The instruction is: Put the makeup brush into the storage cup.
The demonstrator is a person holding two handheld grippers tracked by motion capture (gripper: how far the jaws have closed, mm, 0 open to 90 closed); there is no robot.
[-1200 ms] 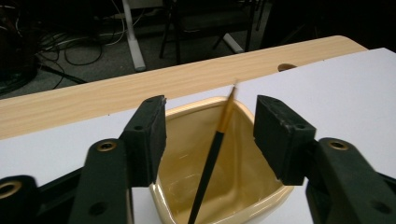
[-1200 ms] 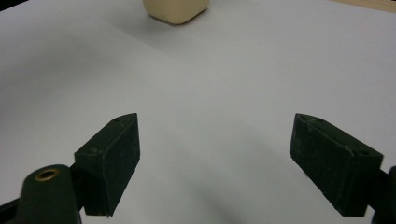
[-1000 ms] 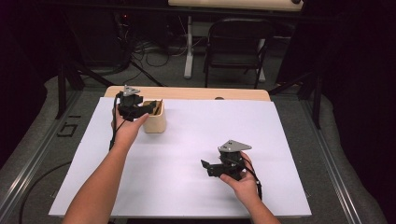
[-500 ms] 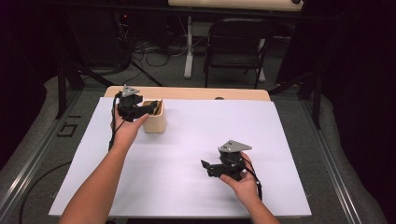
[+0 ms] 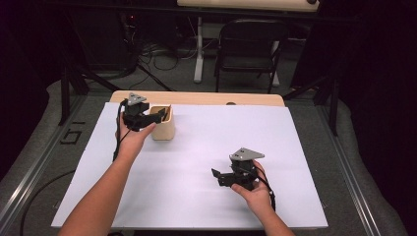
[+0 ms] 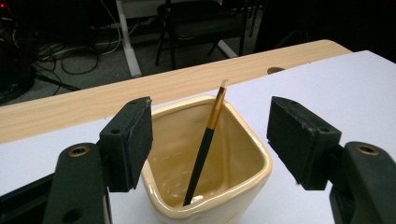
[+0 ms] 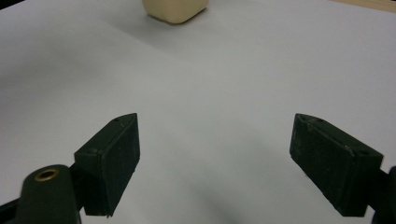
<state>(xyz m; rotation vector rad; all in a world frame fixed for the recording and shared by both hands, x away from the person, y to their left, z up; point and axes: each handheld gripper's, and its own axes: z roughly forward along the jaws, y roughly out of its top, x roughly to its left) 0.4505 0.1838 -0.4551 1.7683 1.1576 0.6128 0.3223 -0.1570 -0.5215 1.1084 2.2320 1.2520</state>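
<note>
Now at the far left corner of the white-covered table: a cream glazed ceramic cup with a squarish rounded mouth, standing upright just inside the far edge, near the strip of bare pale wood beyond the white cover. Inside it, a thin black-handled brush with a gold ferrule and a pale tip, foot down in the bottom of the cup, leaning so that the tip rises past the far rim. Left gripper held level at the cup's mouth, jaws just widened and released, one black pad on each side of the cup, clear of the brush and not pressing on the rim; nothing gripped. Left hand wrapped under the gripper body, forearm reaching in from the near edge. Right gripper low over the white surface toward the near right part of the table, well apart from the cup, jaws spread wide with bare white cover between them, nothing held. From the right gripper view, the cup far off at the top edge.
</note>
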